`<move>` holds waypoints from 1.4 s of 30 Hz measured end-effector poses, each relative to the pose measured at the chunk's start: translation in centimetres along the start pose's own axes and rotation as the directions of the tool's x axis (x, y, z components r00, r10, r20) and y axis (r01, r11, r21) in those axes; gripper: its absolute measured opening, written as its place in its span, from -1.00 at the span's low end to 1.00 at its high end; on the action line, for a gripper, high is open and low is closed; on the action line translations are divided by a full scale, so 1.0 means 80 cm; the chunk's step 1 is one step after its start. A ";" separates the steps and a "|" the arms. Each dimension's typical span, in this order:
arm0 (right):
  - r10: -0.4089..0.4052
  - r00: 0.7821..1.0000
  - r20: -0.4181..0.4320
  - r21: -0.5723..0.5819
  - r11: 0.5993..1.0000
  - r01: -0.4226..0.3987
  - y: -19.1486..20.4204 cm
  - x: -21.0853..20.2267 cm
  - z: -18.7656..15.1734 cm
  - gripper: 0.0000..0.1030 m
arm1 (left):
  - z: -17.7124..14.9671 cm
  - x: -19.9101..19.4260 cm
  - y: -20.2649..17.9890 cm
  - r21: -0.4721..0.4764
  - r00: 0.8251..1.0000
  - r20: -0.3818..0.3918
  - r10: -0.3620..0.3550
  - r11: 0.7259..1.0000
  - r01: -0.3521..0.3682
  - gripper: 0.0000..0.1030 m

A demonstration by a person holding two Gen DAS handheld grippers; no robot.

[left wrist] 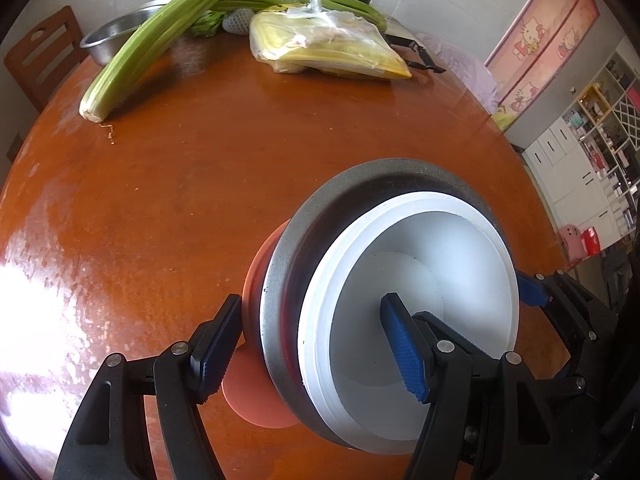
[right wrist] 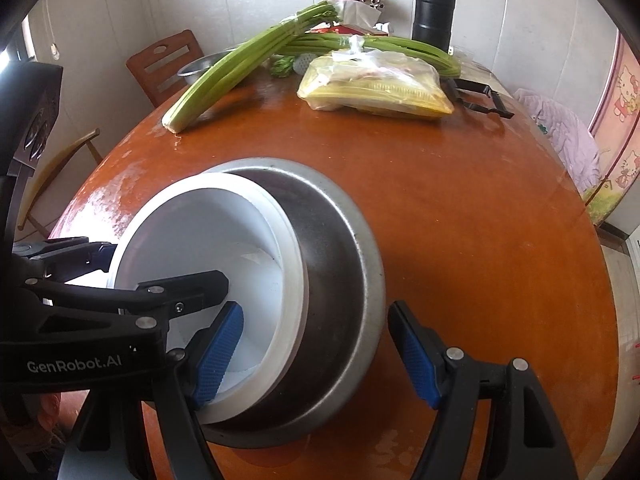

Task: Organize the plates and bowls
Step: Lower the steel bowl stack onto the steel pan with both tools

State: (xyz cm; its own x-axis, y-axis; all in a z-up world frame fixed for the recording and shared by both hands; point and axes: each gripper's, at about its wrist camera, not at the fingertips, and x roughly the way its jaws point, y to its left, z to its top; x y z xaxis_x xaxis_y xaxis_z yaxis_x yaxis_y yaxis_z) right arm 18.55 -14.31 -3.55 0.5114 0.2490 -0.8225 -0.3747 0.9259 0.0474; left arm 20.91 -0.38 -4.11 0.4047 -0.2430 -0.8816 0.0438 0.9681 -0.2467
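Brown table point(left wrist: 168, 184) carries one nested stack: white bowls point(left wrist: 440, 280) inside steel bowl point(left wrist: 288, 280). Left gripper point(left wrist: 316, 344) and right gripper point(right wrist: 316, 352) each pinch its rim; placing remains.

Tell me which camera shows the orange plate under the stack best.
The left wrist view. There the orange plate shows as a crescent sticking out beneath the metal bowl, beside the left gripper's outer finger. In the right wrist view the metal bowl and the white dishes hide it completely.

Black linkage arms with silver rivets carry blue ribbed pads point(left wrist: 404, 354) at the jaws; behind them, white "GenRobot.AI" lettering point(right wrist: 74, 365).
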 end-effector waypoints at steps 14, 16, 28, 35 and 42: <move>-0.012 1.000 0.005 -0.005 1.000 0.012 -0.008 -0.004 -0.006 0.44 | -0.003 0.001 -0.010 0.007 1.000 0.005 0.011 1.000 -0.011 0.40; -0.011 1.000 0.006 -0.003 1.000 0.011 -0.008 -0.004 -0.007 0.44 | -0.004 0.001 -0.011 0.009 1.000 0.005 0.013 1.000 -0.013 0.41; -0.019 1.000 0.009 -0.004 1.000 0.019 -0.007 -0.008 -0.013 0.44 | -0.011 -0.003 -0.012 0.019 1.000 0.011 0.023 1.000 -0.023 0.42; -0.029 0.999 0.015 0.000 1.000 0.029 -0.006 -0.012 -0.015 0.44 | -0.012 -0.006 -0.010 0.016 0.999 0.019 0.043 0.999 -0.043 0.41; -0.037 0.999 0.022 0.010 0.999 0.036 -0.008 -0.013 -0.013 0.44 | -0.011 -0.015 -0.008 0.024 0.998 0.040 0.058 0.998 -0.059 0.41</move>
State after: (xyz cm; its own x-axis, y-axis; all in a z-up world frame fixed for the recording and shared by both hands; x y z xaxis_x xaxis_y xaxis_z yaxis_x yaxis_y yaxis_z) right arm 17.44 -15.46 -3.32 0.5415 0.2211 -0.8111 -0.3477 0.9373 0.0233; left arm 19.56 -0.75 -3.27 0.4429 -0.1838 -0.8775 0.0418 0.9819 -0.1846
